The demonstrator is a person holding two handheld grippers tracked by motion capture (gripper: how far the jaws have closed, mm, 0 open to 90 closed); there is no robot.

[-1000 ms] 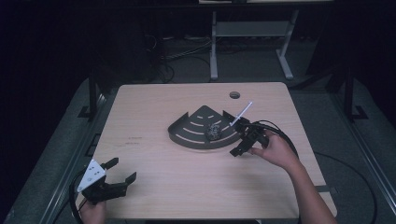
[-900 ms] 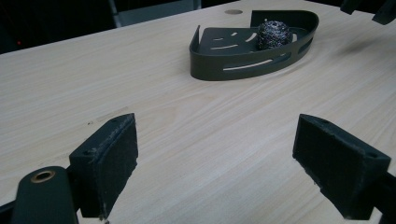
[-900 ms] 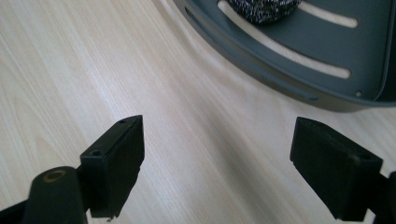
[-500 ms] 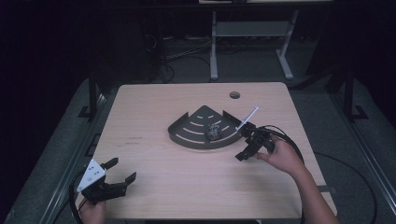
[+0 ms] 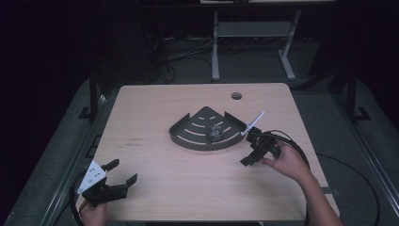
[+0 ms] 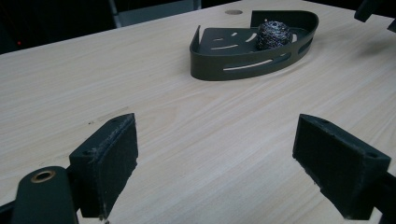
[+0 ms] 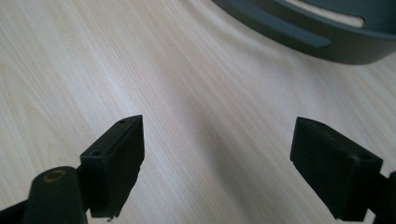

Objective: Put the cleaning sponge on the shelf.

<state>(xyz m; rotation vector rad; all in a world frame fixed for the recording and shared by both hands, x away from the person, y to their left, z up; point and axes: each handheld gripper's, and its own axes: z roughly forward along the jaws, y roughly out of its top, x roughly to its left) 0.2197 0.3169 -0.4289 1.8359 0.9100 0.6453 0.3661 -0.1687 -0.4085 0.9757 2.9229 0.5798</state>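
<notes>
Dark slotted tray [image 5: 197, 134], pale wood-grain table [image 5: 188, 188]

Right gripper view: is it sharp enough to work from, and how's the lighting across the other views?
Right gripper view: jaws crisp, the tray rim soft and out of focus. Left gripper view: evenly lit, the steel wool ball and table grain clear. High view: the table is bright, surroundings nearly black.

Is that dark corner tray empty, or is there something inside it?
Not empty. A steel wool scrubber sits inside the dark tray, near its curved wall. The rest of the slotted floor looks bare.
</notes>
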